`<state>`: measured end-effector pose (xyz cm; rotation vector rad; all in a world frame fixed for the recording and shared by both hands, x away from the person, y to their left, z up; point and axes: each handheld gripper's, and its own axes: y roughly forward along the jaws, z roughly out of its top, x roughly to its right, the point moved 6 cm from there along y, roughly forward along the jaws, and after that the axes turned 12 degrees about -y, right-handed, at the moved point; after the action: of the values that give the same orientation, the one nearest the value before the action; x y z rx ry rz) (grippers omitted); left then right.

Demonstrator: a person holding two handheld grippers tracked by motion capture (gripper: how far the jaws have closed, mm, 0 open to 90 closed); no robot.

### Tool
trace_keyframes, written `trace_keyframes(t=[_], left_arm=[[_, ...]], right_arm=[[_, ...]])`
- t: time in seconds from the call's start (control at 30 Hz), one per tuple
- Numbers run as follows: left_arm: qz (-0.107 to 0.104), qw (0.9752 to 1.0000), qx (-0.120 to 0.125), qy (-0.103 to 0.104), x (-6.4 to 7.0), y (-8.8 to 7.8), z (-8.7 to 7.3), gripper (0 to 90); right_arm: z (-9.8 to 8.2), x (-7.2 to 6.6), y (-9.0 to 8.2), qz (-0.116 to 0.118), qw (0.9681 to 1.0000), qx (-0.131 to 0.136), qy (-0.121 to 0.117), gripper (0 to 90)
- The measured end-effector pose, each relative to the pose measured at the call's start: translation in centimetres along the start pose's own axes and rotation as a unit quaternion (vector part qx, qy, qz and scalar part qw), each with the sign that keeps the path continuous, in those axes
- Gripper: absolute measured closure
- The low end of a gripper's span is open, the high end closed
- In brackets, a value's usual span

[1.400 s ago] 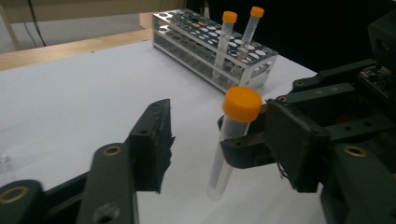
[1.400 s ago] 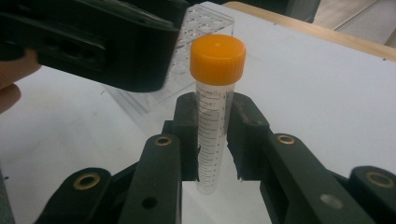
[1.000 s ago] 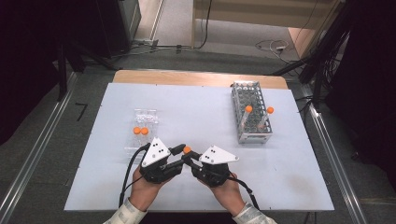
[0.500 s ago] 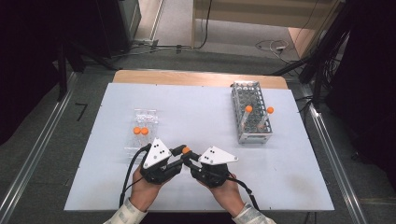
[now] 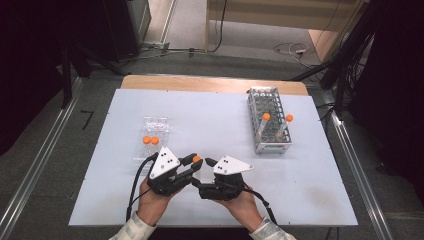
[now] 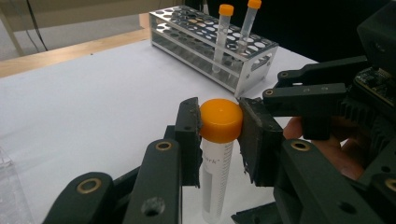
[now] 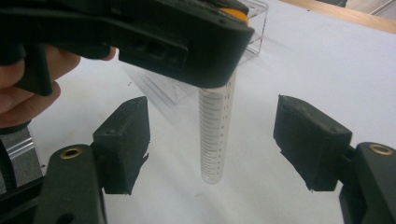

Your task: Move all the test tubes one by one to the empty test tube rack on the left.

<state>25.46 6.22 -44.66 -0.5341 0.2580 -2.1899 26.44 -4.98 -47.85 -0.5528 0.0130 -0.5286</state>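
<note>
My left gripper [image 5: 194, 161] is shut on the orange cap [image 6: 221, 120] of a clear graduated tube [image 6: 214, 179], which hangs upright just above the white table [image 5: 210, 120]. My right gripper [image 5: 201, 175] faces it from the right, held in the person's other hand. Its jaws stand open on either side of the tube's lower body [image 7: 215, 140] without touching it. In the right gripper view, the left gripper [image 7: 177, 37] covers the tube's top.
A metal tube rack [image 5: 272, 146] stands at the back right with two orange-capped tubes [image 5: 265, 122] upright in it. A clear plastic tray [image 5: 155, 122] at the left holds two orange-capped tubes [image 5: 150, 140]. Bare table lies between tray and rack.
</note>
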Motion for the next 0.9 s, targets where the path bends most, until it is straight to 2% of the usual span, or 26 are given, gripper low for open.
trace_keyframes(t=[0.17, 0.33, 0.57, 0.9], left_arm=[[0.003, 1.0000, 0.001, -0.004, -0.5, -0.5, 0.4, 69.8], [0.016, 0.9995, 0.019, -0.022, -2.1, -2.3, 1.7, 69.8], [0.040, 0.9975, 0.035, -0.047, -4.5, -4.2, 2.9, 69.8], [0.065, 0.9946, 0.052, -0.062, -6.6, -5.5, 3.6, 69.8]], right_arm=[[0.0, 0.1, -0.1, -0.002, 1.0000, -0.001, 0.001, 24.5], [-0.2, 0.4, -0.3, -0.004, 1.0000, -0.001, 0.001, 24.4], [-0.2, 0.7, -0.4, -0.009, 0.9999, -0.001, 0.004, 24.5], [-0.4, 0.8, -0.3, -0.009, 0.9999, -0.005, 0.007, 24.6]])
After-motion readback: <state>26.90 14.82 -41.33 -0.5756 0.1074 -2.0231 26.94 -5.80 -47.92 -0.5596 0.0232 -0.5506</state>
